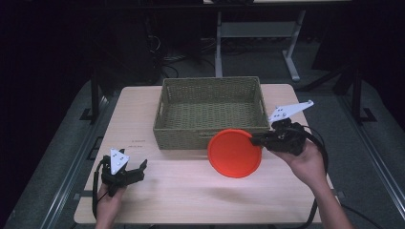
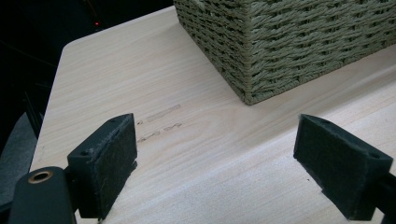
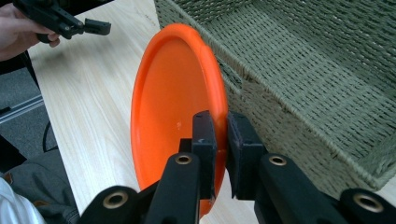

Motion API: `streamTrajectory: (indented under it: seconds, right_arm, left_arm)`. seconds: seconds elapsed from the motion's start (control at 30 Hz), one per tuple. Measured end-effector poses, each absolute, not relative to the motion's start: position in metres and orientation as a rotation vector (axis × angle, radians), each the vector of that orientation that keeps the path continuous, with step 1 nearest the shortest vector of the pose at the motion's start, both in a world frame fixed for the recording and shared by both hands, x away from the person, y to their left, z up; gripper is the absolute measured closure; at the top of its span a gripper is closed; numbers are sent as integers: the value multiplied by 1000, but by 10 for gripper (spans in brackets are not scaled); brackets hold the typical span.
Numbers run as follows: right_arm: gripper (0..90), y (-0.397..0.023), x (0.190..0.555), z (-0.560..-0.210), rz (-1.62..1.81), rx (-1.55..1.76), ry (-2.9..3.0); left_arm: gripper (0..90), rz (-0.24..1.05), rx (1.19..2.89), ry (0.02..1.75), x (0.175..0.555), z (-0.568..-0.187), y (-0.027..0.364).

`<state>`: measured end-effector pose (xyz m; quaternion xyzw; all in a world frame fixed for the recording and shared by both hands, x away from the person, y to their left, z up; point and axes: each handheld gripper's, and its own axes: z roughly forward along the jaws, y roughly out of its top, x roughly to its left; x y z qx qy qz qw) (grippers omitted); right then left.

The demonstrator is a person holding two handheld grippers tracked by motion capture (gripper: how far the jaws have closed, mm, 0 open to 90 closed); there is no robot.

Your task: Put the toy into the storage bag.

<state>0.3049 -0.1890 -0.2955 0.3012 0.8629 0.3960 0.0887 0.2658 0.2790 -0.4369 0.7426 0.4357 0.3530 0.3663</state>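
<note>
Plate (image 1: 234, 153), orange, is clamped by its rim between the jaws of the right gripper (image 1: 254, 140); in the right gripper view the two pads close on the plate (image 3: 175, 107) edge from both faces. The plate is held tilted, clear of the desk (image 1: 191, 191), just in front of the near wall of the basket (image 1: 210, 135), its upper edge overlapping that wall in the high view. The basket, woven and rectangular, stands on the far half of the desk. The left gripper (image 1: 141, 169) rests at the near left of the desk, well apart from plate and basket. In the left gripper view its jaws stand wide apart with bare desk (image 2: 205, 154) between them and a basket (image 2: 289, 42) corner ahead
</note>
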Motion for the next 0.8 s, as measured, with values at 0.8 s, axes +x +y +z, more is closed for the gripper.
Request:
streamTrajectory:
  seconds: [0.8]
  right_arm:
    - [821, -183, 334, -262, 1148, 894, 2556]
  left_arm:
    - [128, 910, 1909, 1121, 265, -438, 278]
